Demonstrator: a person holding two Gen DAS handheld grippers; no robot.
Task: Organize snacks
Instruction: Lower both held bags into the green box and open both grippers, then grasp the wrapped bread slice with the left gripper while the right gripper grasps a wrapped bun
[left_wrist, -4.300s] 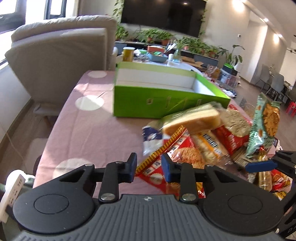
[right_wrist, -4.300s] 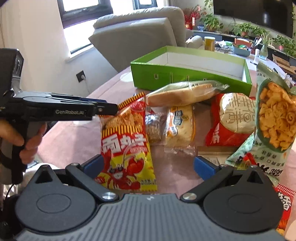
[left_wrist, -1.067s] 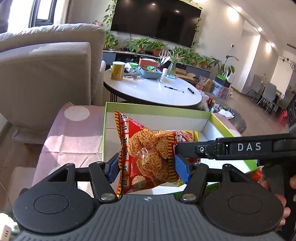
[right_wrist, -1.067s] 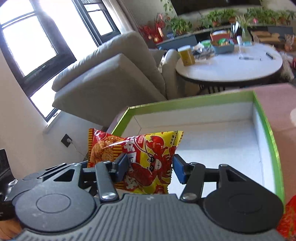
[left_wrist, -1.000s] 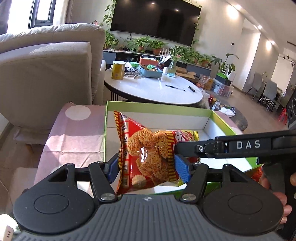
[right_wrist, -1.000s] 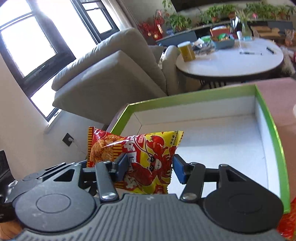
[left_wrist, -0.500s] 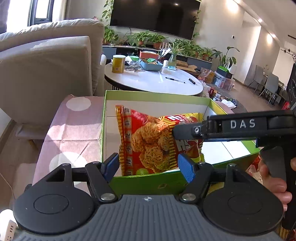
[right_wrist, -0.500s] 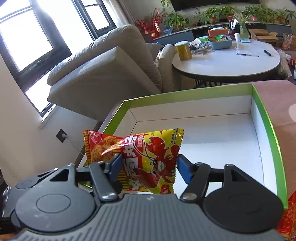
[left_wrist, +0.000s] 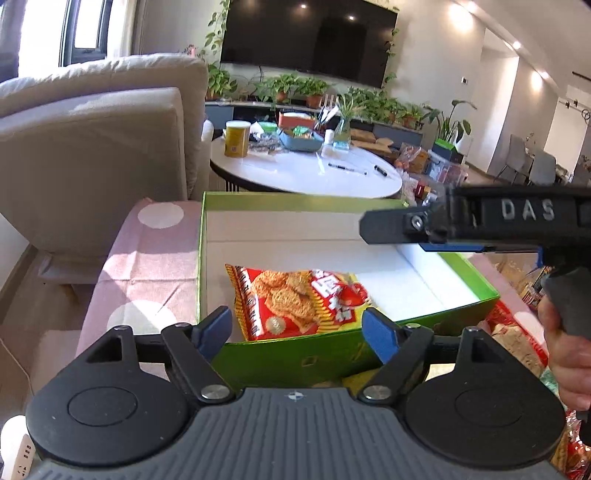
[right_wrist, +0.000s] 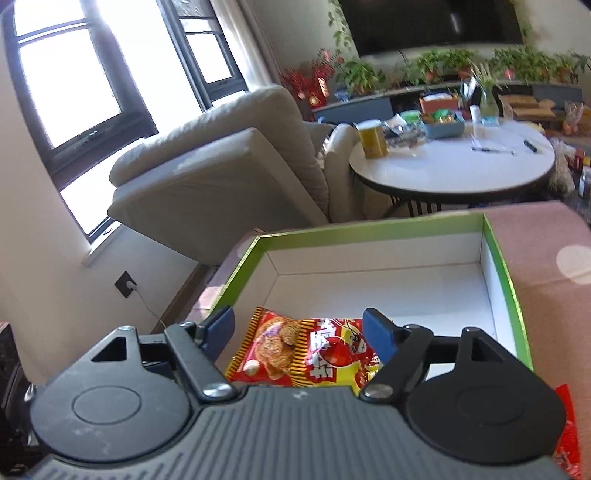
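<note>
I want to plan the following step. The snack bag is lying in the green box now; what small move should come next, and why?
Probably draw the right gripper back toward the snack pile. The red and yellow snack bag lies flat in the green box, both grippers are open, the left gripper also empty, and more packets wait outside.

Ahead of me stands a round white table (left_wrist: 306, 177) carrying a yellow canister (left_wrist: 236, 138) and a blue bowl (left_wrist: 300, 140). A beige sofa (right_wrist: 221, 173) sits beside it, with a dark television (left_wrist: 308, 38) above potted plants (left_wrist: 291, 86).
</note>
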